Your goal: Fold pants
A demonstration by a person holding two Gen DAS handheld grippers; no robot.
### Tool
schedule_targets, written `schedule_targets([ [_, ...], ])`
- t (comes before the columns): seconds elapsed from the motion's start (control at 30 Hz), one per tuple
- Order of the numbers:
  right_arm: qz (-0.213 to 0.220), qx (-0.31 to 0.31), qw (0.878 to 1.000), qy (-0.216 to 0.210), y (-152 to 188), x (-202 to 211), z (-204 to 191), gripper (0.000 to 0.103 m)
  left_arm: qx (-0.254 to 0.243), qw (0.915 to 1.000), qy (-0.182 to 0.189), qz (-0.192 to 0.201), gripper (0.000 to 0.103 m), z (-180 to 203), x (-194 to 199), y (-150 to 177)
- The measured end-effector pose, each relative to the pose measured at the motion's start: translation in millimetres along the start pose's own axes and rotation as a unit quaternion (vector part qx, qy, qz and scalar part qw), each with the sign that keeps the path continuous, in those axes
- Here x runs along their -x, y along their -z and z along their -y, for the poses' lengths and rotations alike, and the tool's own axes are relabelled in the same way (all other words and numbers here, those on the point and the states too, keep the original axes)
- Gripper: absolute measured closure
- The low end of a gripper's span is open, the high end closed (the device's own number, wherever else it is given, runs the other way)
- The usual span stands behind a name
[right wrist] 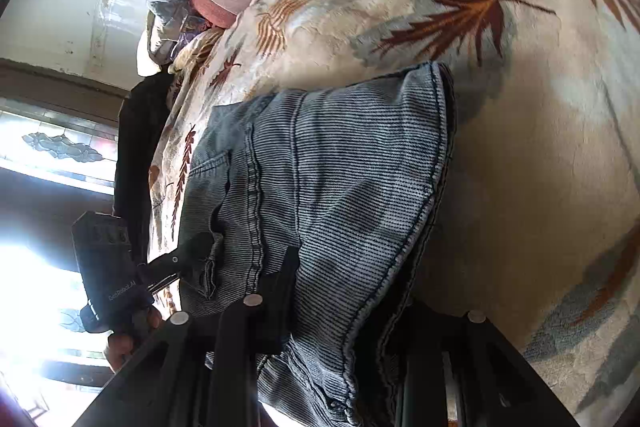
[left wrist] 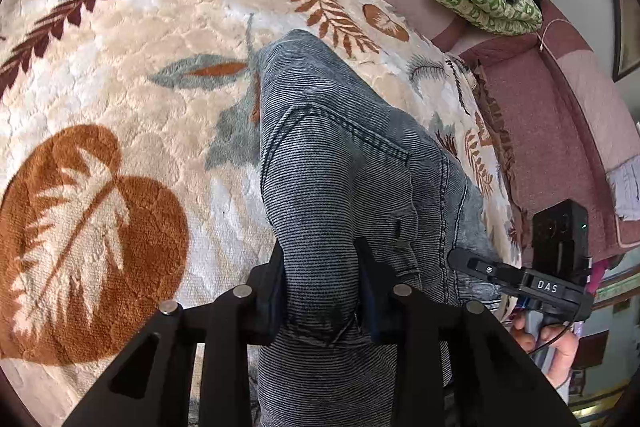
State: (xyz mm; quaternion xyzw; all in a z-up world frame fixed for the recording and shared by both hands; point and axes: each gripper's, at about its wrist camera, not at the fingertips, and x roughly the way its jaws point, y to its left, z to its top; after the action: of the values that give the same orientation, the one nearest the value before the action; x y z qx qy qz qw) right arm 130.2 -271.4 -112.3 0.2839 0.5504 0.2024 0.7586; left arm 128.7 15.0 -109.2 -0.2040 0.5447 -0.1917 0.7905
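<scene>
Left gripper (left wrist: pixel 322 291) fingers pinch the jeans (left wrist: pixel 340 155), which lie on the bed's blanket (left wrist: pixel 120 67). Right gripper (right wrist: pixel 344 307) fingers pinch them too (it reads "DAS" in the left view).

Both grippers: matte black linkage arms, round silver pins at the joints. Right gripper (left wrist: pixel 464 261) carries a boxy black camera block with a tiny green light, white "DAS" lettering, thin black cable. Left gripper (right wrist: pixel 196 247) body reads "GenRobot.AI" in white.
</scene>
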Motion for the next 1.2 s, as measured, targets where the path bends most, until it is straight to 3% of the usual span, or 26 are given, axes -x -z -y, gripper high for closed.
schedule_targets([
  [0.23, 0.044, 0.097, 0.994, 0.022, -1, 37, -65, 0.078, -0.068, 0.9924, -0.033, 0.097, 0.077, 27, 56, 0],
  [0.43, 0.076, 0.150, 0.986, 0.017, -29, 60, -110, 0.077, -0.096, 0.9812, -0.039, 0.163, 0.076, 41, 104, -22],
  [0.63, 0.080, 0.170, 0.982, 0.024, -47, 51, -127, 0.078, -0.075, 0.9821, -0.044, 0.167, 0.076, 28, 96, -40],
  [0.9, 0.066, 0.146, 0.987, 0.027, -51, -15, -81, 0.077, -0.058, 0.9872, -0.071, 0.130, 0.075, -11, 29, -37],
  [0.97, 0.051, 0.122, 0.991, 0.036, -51, -35, -65, 0.070, -0.048, 0.9882, -0.096, 0.109, 0.064, -23, 10, -36],
  [1.03, 0.041, 0.104, 0.992, 0.056, -48, -42, -55, 0.058, -0.041, 0.9860, -0.109, 0.119, 0.050, -26, 13, -32],
  [1.13, 0.067, 0.105, 0.991, 0.058, -42, -21, -58, 0.042, -0.040, 0.9828, -0.115, 0.139, 0.035, -20, 38, -26],
  [1.2, 0.095, 0.101, 0.988, 0.073, -36, -1, -65, 0.041, -0.052, 0.9745, -0.134, 0.173, 0.034, -12, 61, -19],
])
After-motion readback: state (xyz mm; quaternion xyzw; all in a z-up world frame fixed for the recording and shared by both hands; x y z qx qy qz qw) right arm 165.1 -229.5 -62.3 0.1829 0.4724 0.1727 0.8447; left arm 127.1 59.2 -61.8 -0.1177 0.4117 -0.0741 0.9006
